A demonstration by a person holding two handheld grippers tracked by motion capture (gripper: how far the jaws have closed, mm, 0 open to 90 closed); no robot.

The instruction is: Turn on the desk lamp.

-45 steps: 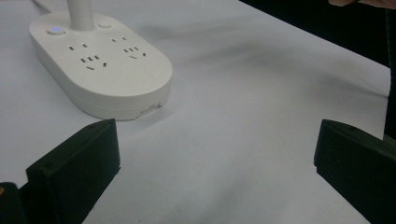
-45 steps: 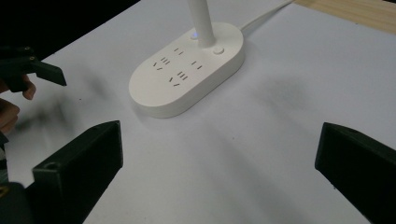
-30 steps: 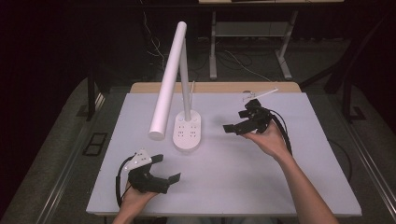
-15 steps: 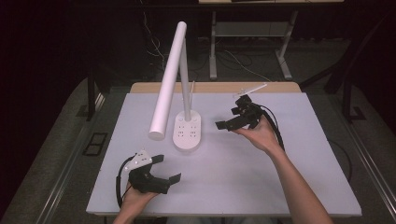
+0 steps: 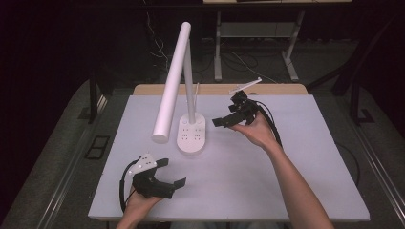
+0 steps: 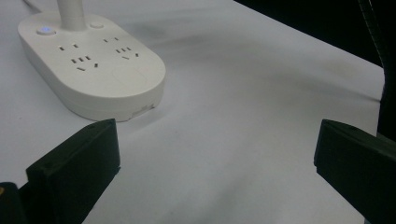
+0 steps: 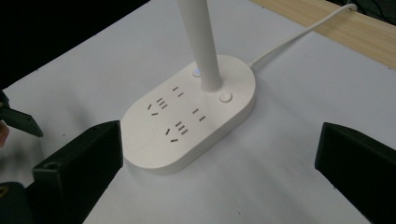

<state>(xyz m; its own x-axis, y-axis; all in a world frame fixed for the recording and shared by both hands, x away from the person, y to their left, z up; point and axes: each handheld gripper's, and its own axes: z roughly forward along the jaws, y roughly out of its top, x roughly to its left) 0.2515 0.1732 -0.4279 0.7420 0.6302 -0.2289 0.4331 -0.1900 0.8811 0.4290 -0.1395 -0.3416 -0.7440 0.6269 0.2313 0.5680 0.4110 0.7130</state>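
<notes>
I see the lamp base [image 5: 191, 135], a white oval block with socket slots and a small lit button, standing near the middle of the white desk [image 5: 296, 167], a little toward the far edge; its thin stem [image 5: 189, 86] rises from the far end and the long tube head [image 5: 171, 83] slopes down to the left, its end hanging over the desk just beside the base. A white cord [image 7: 299, 35] runs from the base toward the wooden far edge. My right tongs [image 5: 224, 121] hover just right of the base, raised off the desk, the forearm reaching in diagonally from the lower right with the wrist bent so the tongs point left at the base; they are released, jaws spread wide, and in the right gripper view the base [image 7: 187, 114] sits between them, untouched. My left tongs [image 5: 173, 172] sit low near the front edge of the desk, well apart from the base, the hand cupped under them and aimed right; they too are released, jaws wide, with the base [image 6: 88, 70] ahead of them in the left gripper view.
</notes>
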